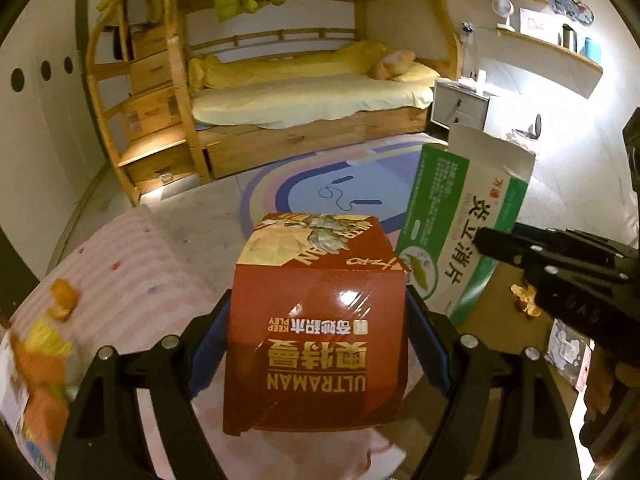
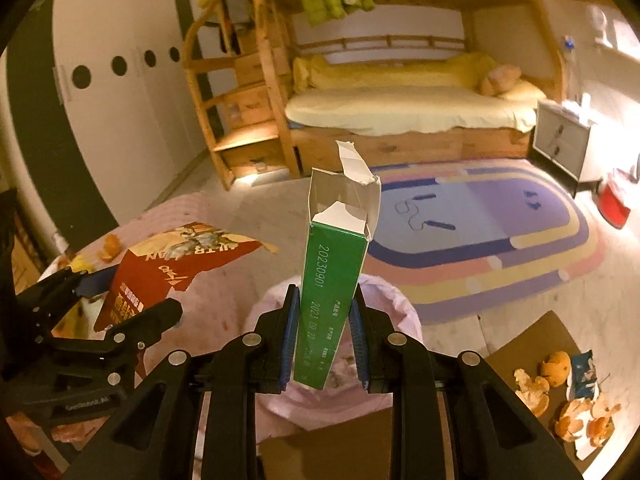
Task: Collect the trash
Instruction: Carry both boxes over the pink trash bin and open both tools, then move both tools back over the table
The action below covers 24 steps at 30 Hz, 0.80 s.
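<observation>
Now left claw clamps red box; right claw pinches green carton upright.

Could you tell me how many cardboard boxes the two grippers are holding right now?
2. The red Ultraman cardboard box sits clamped in the left gripper; the slim green cardboard box with torn white flaps is in the right gripper. None looks hidden.
</observation>
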Each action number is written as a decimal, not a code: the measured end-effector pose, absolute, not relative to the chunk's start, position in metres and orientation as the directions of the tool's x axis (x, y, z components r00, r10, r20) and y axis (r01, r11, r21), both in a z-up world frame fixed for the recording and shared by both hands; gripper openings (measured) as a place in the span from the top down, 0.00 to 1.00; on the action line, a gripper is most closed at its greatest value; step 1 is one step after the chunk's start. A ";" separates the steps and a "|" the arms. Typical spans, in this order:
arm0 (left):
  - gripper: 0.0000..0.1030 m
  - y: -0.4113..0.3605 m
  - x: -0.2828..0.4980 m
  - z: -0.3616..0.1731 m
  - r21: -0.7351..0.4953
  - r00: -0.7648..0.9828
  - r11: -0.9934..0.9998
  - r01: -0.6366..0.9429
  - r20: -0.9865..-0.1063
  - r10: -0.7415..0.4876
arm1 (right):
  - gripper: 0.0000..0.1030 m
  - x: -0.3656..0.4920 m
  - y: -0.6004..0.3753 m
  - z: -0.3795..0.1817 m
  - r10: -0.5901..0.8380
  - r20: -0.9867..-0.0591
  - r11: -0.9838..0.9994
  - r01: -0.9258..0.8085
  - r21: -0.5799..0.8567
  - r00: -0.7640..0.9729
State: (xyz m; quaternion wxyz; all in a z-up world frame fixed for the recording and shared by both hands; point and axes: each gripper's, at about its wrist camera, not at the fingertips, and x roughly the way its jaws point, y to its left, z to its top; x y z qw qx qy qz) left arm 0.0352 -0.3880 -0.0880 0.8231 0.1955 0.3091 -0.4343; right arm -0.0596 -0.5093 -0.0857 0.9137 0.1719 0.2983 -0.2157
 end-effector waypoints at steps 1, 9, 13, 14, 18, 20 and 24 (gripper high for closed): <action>0.24 -0.395 0.038 -0.091 0.057 0.426 0.539 0.841 -0.683 -0.593 | 0.75 -0.057 -0.515 -0.089 -0.293 -0.621 0.844 0.502 0.189 0.727; 0.09 -0.405 0.056 -0.098 0.064 0.448 0.573 0.817 -0.694 -0.563 | 0.58 -0.039 -0.541 -0.115 -0.261 -0.660 0.814 0.528 0.242 0.705; 0.09 -0.383 0.060 -0.095 0.058 0.471 0.612 0.789 -0.697 -0.540 | 0.58 -0.051 -0.531 -0.110 -0.256 -0.669 0.814 0.529 0.240 0.698; 0.09 -0.374 0.061 -0.092 0.050 0.480 0.630 0.775 -0.696 -0.535 | 0.58 -0.053 -0.530 -0.108 -0.256 -0.669 0.815 0.528 0.238 0.698; 0.09 -0.343 0.056 -0.080 0.030 0.502 0.665 0.747 -0.681 -0.533 | 0.58 -0.066 -0.513 -0.094 -0.258 -0.661 0.825 0.516 0.229 0.705; 0.09 -0.329 0.051 -0.073 0.031 0.517 0.677 0.736 -0.671 -0.531 | 0.58 -0.069 -0.500 -0.085 -0.253 -0.654 0.835 0.502 0.224 0.713; 0.09 -0.293 0.041 -0.057 0.029 0.547 0.701 0.713 -0.648 -0.530 | 0.58 -0.070 -0.470 -0.068 -0.227 -0.635 0.866 0.451 0.214 0.738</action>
